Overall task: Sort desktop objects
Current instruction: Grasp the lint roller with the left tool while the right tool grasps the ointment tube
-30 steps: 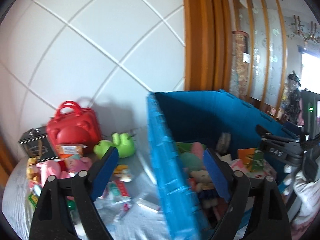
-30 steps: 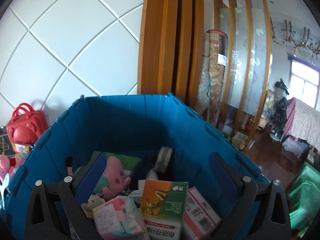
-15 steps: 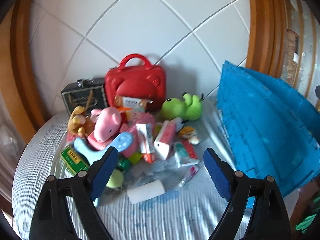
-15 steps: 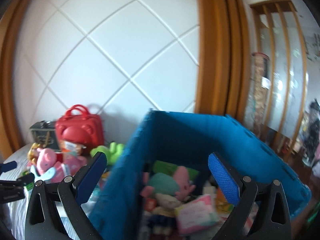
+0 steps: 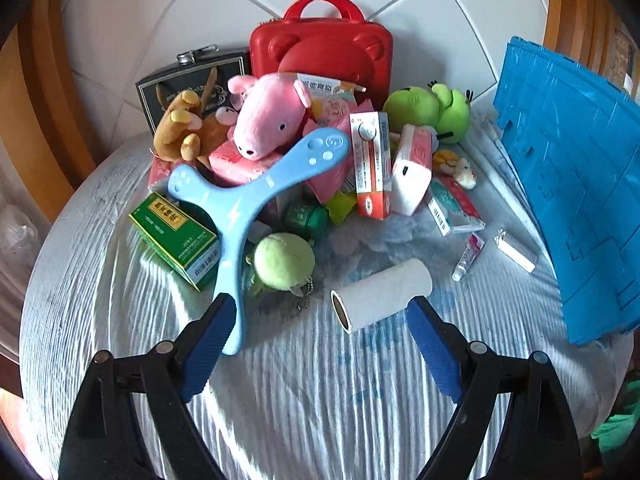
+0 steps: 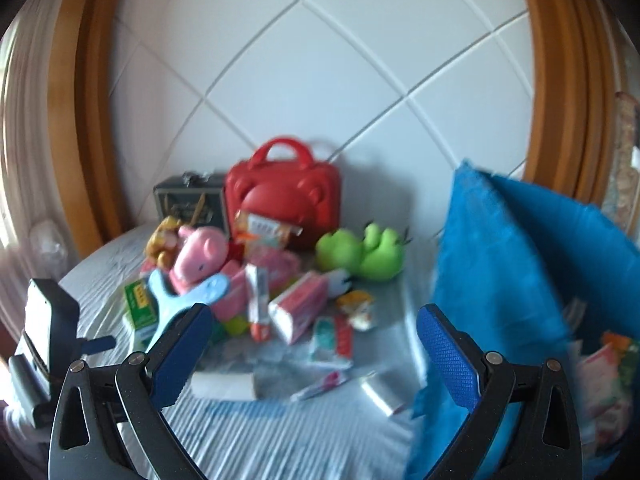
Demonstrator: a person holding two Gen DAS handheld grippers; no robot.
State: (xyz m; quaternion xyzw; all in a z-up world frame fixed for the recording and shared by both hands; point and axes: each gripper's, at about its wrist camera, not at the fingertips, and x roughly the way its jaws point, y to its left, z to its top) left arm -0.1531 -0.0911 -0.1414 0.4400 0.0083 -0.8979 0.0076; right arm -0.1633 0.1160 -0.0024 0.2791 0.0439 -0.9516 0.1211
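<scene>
I swing both grippers away from the blue crate [image 6: 512, 264] toward the toy pile, so my left gripper [image 5: 318, 326] now hangs low over the white roll [image 5: 382, 294], jaws wide and empty.

Bright, even daylight in both views. Soft shadows on the white tiled wall [image 6: 320, 80] behind the red case [image 5: 322, 46] and under the white roll [image 5: 382, 294]. Left wrist view fairly sharp, slight smear on the light blue boomerang toy [image 5: 248, 196]. Right wrist view heavily motion-blurred: pile soft, blue crate [image 6: 520, 264] smeared at its edges, only the gripper fingers [image 6: 448, 352] crisp. Strong fisheye bending of the wooden frame [image 6: 80, 120], dark vignette in the corners. Pale washed-out glare at far left.
</scene>
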